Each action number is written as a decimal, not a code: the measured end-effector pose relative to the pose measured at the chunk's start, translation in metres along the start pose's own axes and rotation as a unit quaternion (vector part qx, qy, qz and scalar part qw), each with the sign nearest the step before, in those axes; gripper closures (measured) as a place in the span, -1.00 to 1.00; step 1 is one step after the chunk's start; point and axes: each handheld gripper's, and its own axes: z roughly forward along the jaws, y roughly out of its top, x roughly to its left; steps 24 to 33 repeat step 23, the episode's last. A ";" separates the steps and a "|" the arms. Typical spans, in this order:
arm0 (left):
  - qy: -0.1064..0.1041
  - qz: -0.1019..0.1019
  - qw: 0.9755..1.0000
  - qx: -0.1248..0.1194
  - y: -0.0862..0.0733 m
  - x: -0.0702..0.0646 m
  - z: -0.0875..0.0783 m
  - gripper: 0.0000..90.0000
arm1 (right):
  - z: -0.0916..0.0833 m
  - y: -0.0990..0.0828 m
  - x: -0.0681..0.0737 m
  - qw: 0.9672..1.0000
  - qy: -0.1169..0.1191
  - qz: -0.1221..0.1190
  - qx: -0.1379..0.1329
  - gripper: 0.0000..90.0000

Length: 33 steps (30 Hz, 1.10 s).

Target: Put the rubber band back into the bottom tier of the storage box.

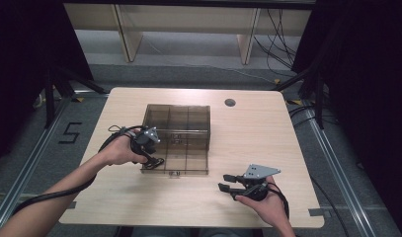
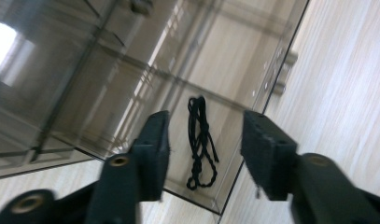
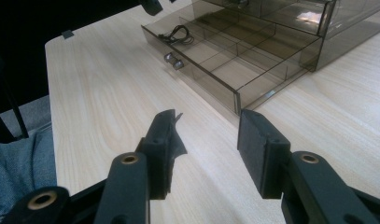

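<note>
A smoky clear box (image 1: 176, 116) stands mid-table with its divided drawer (image 1: 188, 160) pulled out toward me. A black cord (image 2: 200, 140) lies loose in the drawer's front left compartment. My left gripper (image 2: 206, 119) hangs open just above the cord, pointing down, with its pads clear of it on either side. In the high view the left gripper (image 1: 151, 158) is at the drawer's left front corner. My right gripper (image 1: 224, 181) rests open near the table's front right with nothing between its fingers. From the right gripper (image 3: 208, 116) view, the cord (image 3: 177, 33) shows at the drawer's far end.
The drawer (image 3: 211, 88) has a small metal handle (image 3: 172, 59) on its front wall and several compartments. A round cable hole (image 1: 230, 102) sits at the table's back right. The pale wood table (image 1: 267, 138) is ringed by black frame legs and floor rails.
</note>
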 end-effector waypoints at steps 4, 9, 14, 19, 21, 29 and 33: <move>0.016 -0.022 0.998 -0.064 -0.008 -0.005 -0.011 -0.17 | -0.003 -0.001 0.002 1.000 -0.009 0.009 0.004 0.29; 0.054 -0.052 0.986 -0.147 -0.030 -0.014 -0.023 -0.32 | -0.005 -0.002 -0.002 1.000 -0.019 0.002 0.003 0.29; 0.074 -0.078 0.970 -0.219 -0.057 -0.025 -0.024 -0.39 | -0.005 -0.002 -0.002 1.000 -0.024 -0.006 0.002 0.28; 0.102 -0.129 0.944 -0.287 -0.096 -0.040 -0.014 -0.44 | -0.005 -0.004 -0.002 1.000 -0.016 0.007 0.005 0.27; 0.104 -0.148 0.932 -0.313 -0.113 -0.047 -0.006 -0.47 | -0.006 -0.005 0.000 1.000 -0.016 0.022 0.012 0.26; 0.113 -0.165 0.922 -0.332 -0.127 -0.053 0.001 -0.49 | -0.005 -0.005 -0.003 1.000 -0.017 0.006 0.008 0.25; 0.113 -0.165 0.922 -0.332 -0.127 -0.053 0.001 -0.49 | -0.005 -0.005 -0.003 1.000 -0.017 0.006 0.008 0.25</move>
